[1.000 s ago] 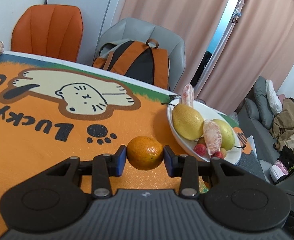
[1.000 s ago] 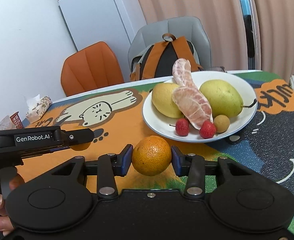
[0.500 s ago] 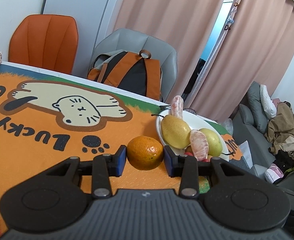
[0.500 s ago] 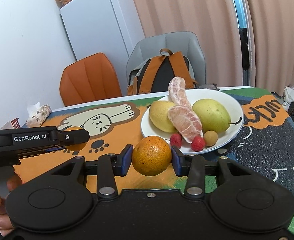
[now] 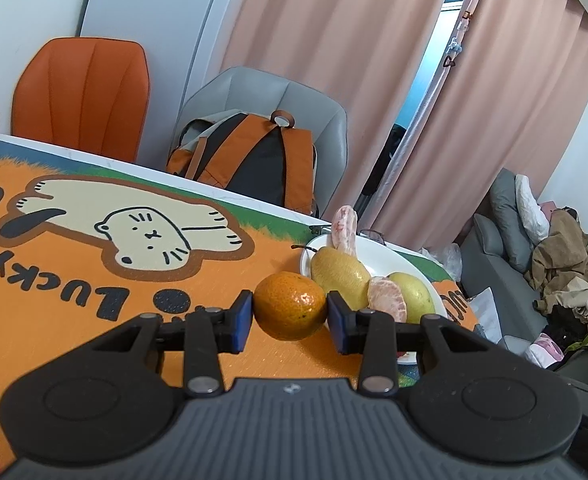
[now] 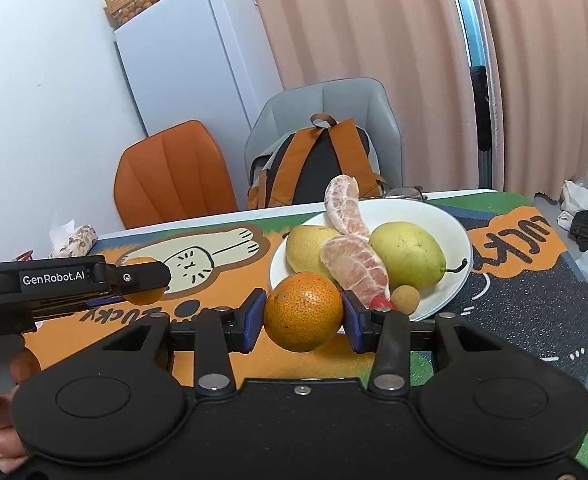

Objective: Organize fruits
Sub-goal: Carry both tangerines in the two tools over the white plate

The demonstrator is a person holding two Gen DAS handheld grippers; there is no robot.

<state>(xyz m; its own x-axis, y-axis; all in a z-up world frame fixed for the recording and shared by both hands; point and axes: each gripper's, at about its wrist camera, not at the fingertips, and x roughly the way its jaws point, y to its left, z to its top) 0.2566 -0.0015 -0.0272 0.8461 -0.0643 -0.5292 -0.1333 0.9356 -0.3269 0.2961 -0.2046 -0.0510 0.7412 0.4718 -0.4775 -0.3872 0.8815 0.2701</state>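
Note:
My left gripper (image 5: 289,314) is shut on an orange mandarin (image 5: 289,305) and holds it above the table, short of the white plate (image 5: 378,258). My right gripper (image 6: 304,314) is shut on a second mandarin (image 6: 302,310), held in front of the same plate (image 6: 446,226). The plate holds two yellow-green pears (image 6: 408,254), peeled pomelo segments (image 6: 352,260), a small brown longan (image 6: 405,298) and a red fruit (image 6: 381,302), partly hidden. The left gripper with its mandarin also shows at the left of the right wrist view (image 6: 143,280).
The table wears an orange cat-print mat (image 5: 93,248). An orange chair (image 5: 81,96) and a grey chair with an orange-black backpack (image 5: 253,160) stand behind it. A white fridge (image 6: 189,60) stands at the wall. A tissue pack (image 6: 77,238) lies at the far left.
Both grippers have risen and pulled back from the plate, each still holding its mandarin. The plate looks smaller and lower in both views.

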